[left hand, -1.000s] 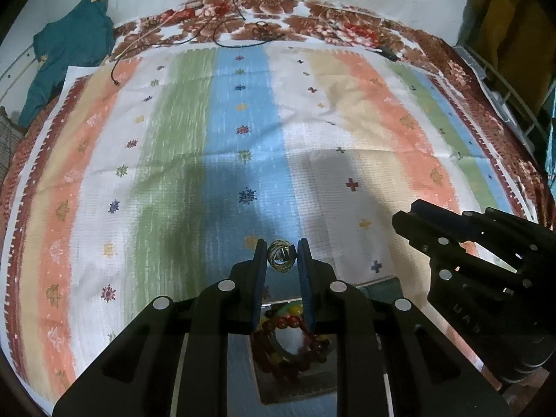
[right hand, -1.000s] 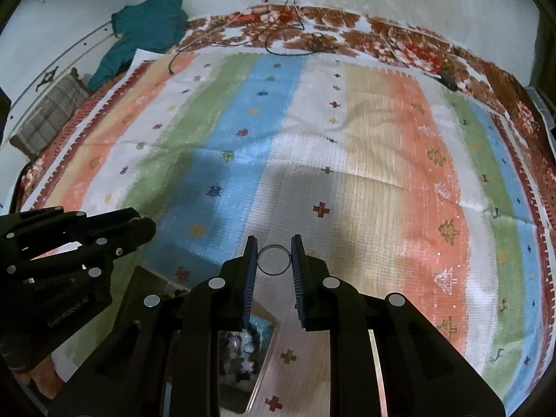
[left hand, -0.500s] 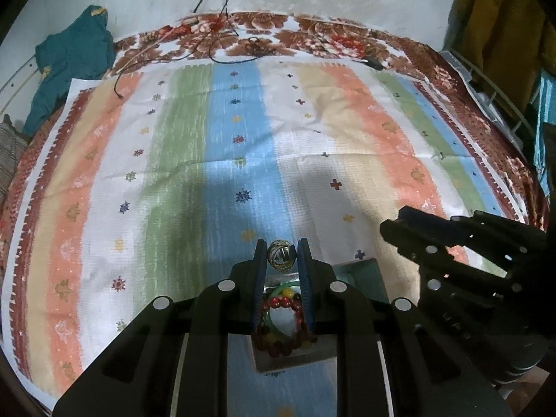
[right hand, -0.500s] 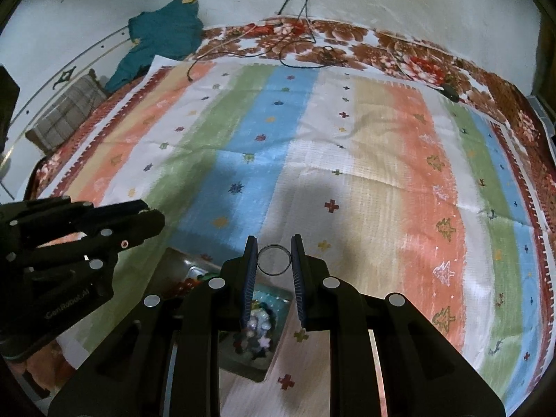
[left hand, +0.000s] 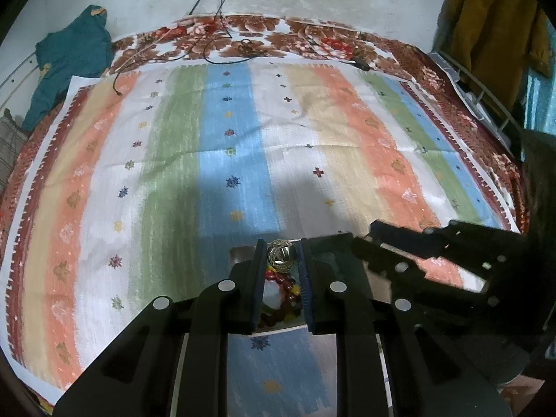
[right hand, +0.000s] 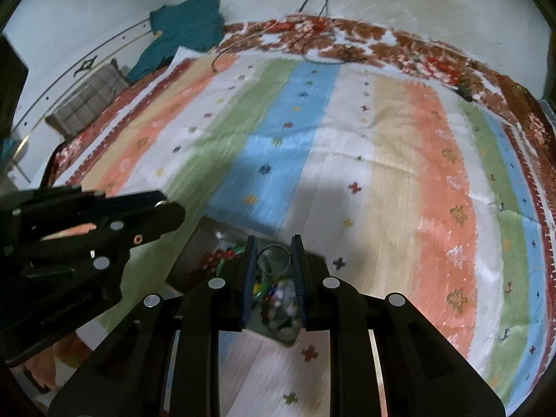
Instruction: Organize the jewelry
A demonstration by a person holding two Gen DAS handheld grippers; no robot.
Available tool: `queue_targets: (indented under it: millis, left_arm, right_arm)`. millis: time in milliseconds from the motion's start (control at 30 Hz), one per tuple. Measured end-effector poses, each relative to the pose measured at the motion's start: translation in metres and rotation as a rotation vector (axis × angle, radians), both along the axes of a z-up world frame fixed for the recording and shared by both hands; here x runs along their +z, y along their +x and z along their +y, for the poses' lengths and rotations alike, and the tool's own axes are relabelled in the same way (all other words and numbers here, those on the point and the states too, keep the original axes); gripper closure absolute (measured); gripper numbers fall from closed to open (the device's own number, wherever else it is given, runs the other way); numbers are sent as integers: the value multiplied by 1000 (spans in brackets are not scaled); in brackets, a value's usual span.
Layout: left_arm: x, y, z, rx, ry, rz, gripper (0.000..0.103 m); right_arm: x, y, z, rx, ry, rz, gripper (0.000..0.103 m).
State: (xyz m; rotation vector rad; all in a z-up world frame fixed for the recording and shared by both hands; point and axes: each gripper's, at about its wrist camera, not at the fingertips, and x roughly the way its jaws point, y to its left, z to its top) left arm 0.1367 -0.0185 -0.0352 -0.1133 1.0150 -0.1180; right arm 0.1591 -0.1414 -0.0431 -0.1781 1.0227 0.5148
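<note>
My left gripper is shut on a gold patterned ring, held above a metal jewelry tray on the striped cloth. A red beaded bracelet lies in the tray below my fingers. My right gripper is shut on a thin silver ring above the same tray, over a heap of small mixed beads. The right gripper shows in the left wrist view, close beside the left one. The left gripper shows in the right wrist view.
A striped cloth covers a floral bedspread. A teal garment lies at the far left. Black cables trail across the far edge. A yellow garment hangs at the far right.
Both grippers have pulled back and risen, each keeping its ring. More of the tray and its beads now shows beneath the fingers. The two grippers have come closer together.
</note>
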Motion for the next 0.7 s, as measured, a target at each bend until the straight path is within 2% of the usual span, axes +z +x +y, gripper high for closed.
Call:
queue_targets:
  millis: [100,133,167,200,233,267,400,700]
  left_arm:
    - [-1,-1,0,2,-20,2,86]
    - [0,-1,1,7,-25,-1,79]
    - [0,-1,3,16,-28,-4,70]
    - [0,-1,5,24,-31,-5,68]
    - [0,-1,8,37,-37,-4,65]
    - [0,-1,11,47,-44,-2,64]
    - [3,-8,18,71,-48,-6,58]
    - [6,-32,15,48,-19,-18,45]
  right_arm:
    - [0,-1,0,1,4,3,83]
    - [0,-1,-2,-5,7,4,83]
    - [0,-1,-4,-13,11,7,80]
    - [1,-1,-5,-17,14,7,77]
    - [2,-2,-7,-22,17,4,68]
    - [2,-3,-9,-23,18,1,63]
    - [5,-6,-17,-45,20,-7,59]
    - [16,-24,-35,-77,37,-53,44]
